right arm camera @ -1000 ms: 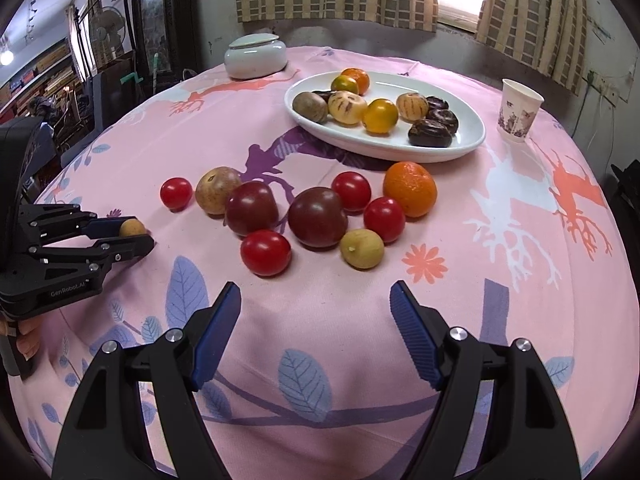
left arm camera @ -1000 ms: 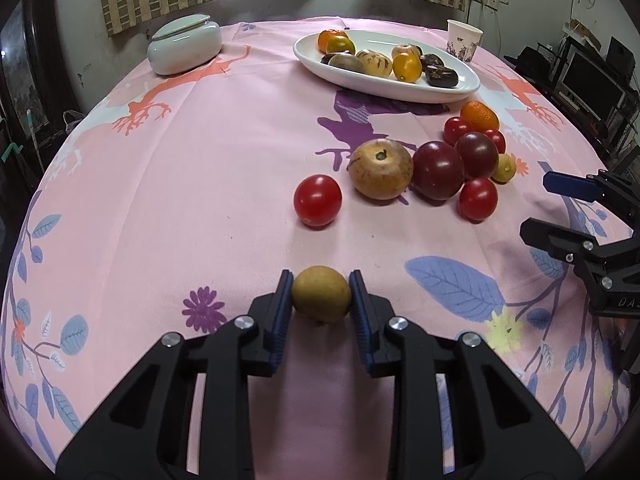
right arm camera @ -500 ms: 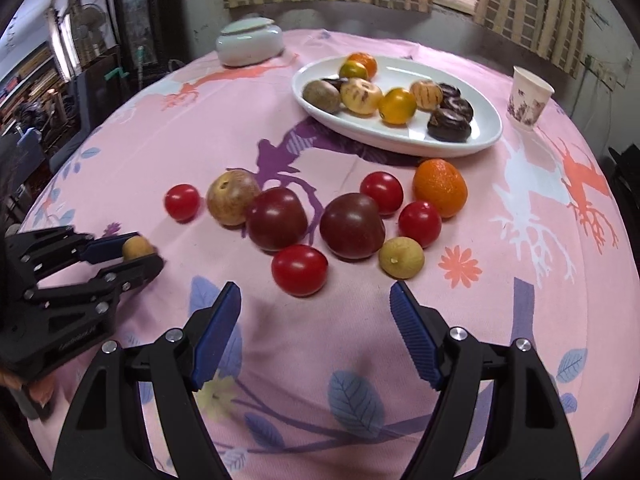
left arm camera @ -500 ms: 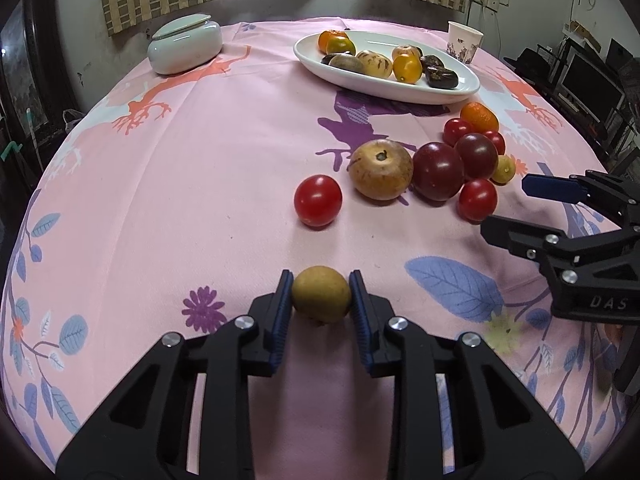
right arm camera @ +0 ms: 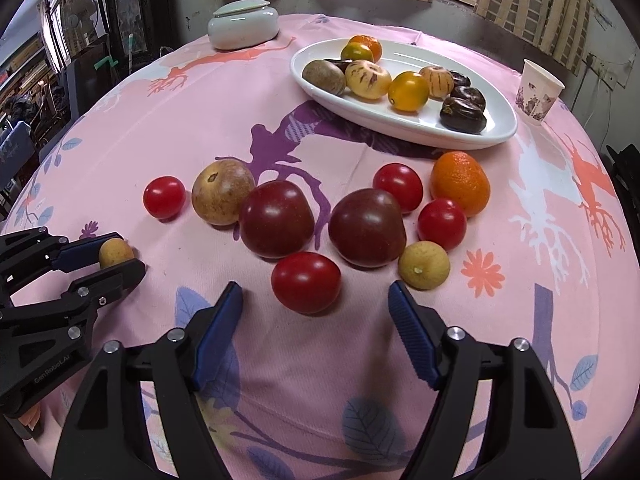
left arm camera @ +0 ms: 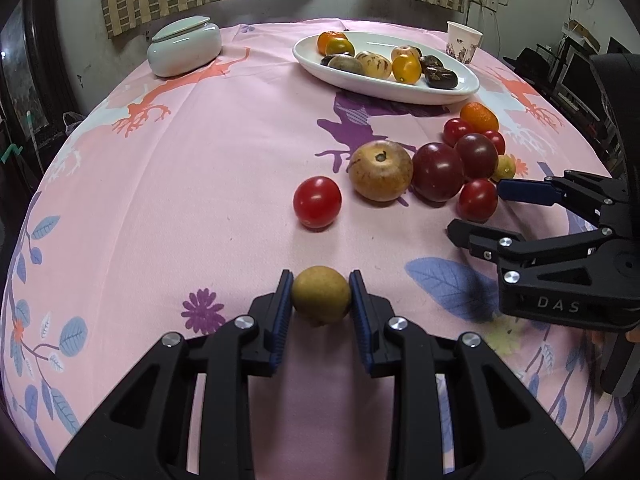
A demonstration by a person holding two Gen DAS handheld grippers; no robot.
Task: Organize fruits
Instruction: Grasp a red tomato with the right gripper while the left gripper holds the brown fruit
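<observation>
Fruit held: your left tool [left arm camera: 321, 295] is clenched on the small tan fruit [left arm camera: 321, 294], low over the tabletop [left arm camera: 200, 168].
Right tool [right arm camera: 316, 312]: released, jaws wide, just before the red tomato [right arm camera: 306, 282].
Handling: tomato likely light, smooth, soft-skinned; take it across its widest middle, squeezing gently.

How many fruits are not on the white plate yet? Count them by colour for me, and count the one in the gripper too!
Bright red tomatoes: 4
Dark purple-red tomatoes: 2
Orange fruit: 1
Big tan fruit: 1
Small yellow-brown fruits: 2, one held in the left gripper
Total: 10
</observation>
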